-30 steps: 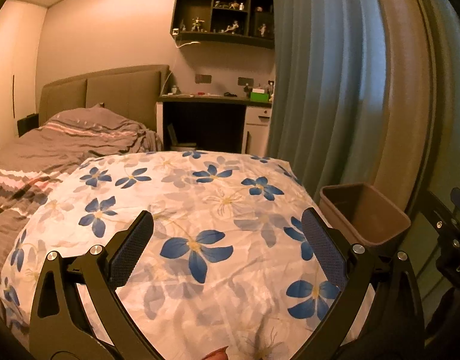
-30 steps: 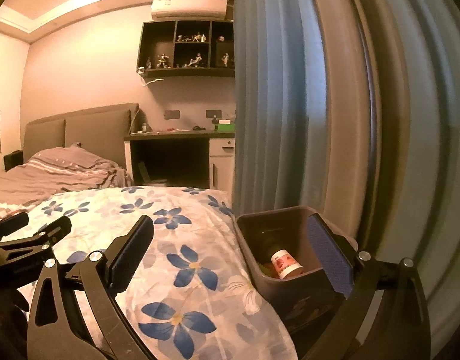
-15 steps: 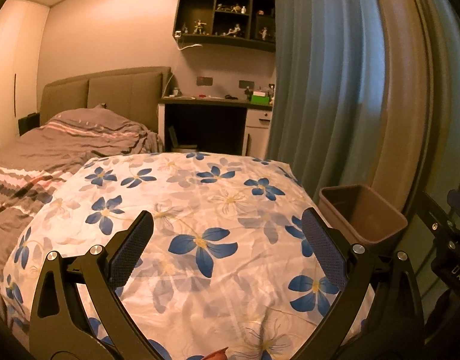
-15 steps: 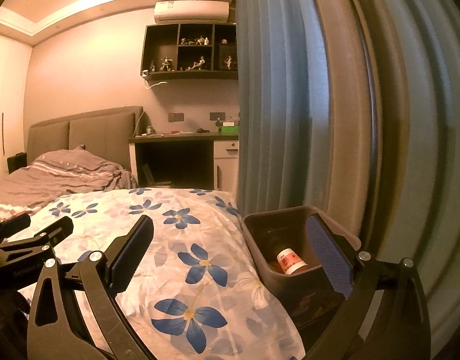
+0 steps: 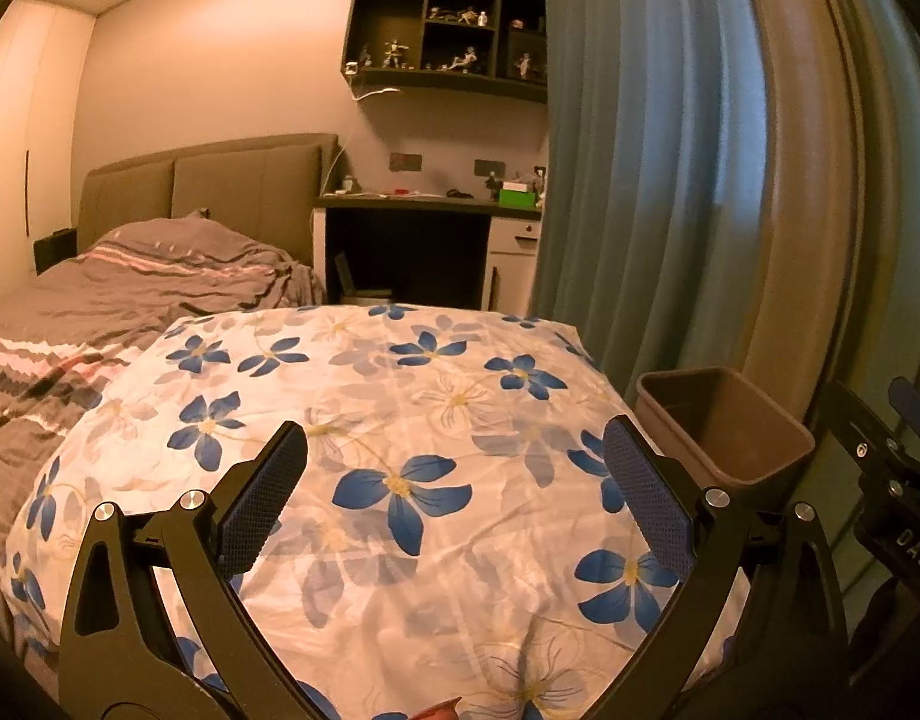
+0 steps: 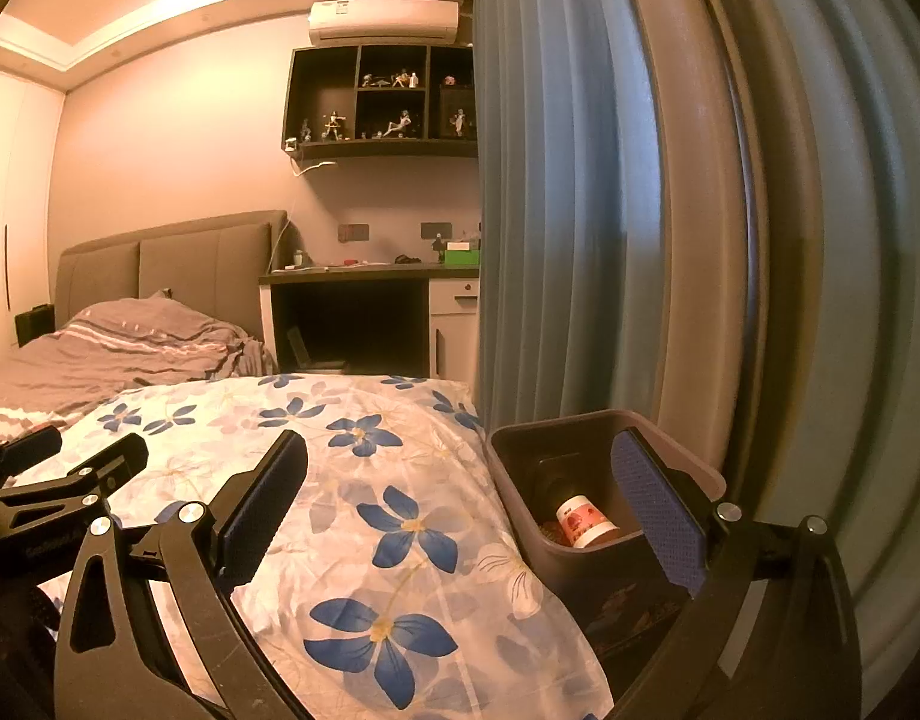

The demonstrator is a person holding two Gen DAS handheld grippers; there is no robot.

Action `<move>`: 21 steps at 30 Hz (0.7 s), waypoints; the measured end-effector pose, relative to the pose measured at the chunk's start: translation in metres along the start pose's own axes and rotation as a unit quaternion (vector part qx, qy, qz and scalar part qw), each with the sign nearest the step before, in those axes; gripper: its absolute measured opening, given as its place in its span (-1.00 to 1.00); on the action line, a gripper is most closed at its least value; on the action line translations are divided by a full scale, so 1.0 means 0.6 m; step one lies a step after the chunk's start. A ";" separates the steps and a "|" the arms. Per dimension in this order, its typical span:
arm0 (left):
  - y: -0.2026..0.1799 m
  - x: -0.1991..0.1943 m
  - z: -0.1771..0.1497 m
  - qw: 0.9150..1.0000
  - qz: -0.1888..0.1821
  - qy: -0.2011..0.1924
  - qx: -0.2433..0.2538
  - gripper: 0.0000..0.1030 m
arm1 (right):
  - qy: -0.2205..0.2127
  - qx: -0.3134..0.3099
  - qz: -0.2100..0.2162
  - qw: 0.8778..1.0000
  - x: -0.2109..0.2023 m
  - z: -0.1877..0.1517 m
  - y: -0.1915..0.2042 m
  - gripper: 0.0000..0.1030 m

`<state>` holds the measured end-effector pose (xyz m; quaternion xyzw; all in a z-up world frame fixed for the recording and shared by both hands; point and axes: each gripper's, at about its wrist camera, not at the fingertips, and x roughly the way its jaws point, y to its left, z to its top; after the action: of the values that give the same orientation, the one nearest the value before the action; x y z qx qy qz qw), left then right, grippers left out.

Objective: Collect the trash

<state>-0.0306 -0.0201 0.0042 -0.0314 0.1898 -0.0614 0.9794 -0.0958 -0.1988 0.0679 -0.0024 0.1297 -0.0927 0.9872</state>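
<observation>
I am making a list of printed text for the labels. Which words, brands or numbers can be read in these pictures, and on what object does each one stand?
"DAS": white letters on the right gripper's black body, cut off at the frame edge.
Embossed lettering on the left gripper's body: too faint to read.
Red-and-white label on the cup in the trash bin: too small to read.
Air conditioner sticker: blurred.

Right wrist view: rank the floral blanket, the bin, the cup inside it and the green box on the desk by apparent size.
1. Floral blanket
2. Bin
3. Cup
4. Green box, though it sits far from the camera, so its true size against the cup is unsure.
</observation>
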 end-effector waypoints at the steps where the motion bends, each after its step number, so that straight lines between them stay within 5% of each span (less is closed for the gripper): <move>1: 0.000 0.000 0.000 1.000 0.000 0.000 0.000 0.89 | 0.000 0.000 0.000 1.000 0.000 0.000 0.000 0.89; 21: -0.005 0.002 0.000 1.000 -0.001 0.000 0.001 0.89 | 0.000 0.000 0.000 1.000 0.001 0.002 -0.003 0.89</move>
<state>-0.0301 -0.0233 0.0042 -0.0305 0.1899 -0.0629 0.9793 -0.0954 -0.2010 0.0689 -0.0023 0.1297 -0.0927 0.9872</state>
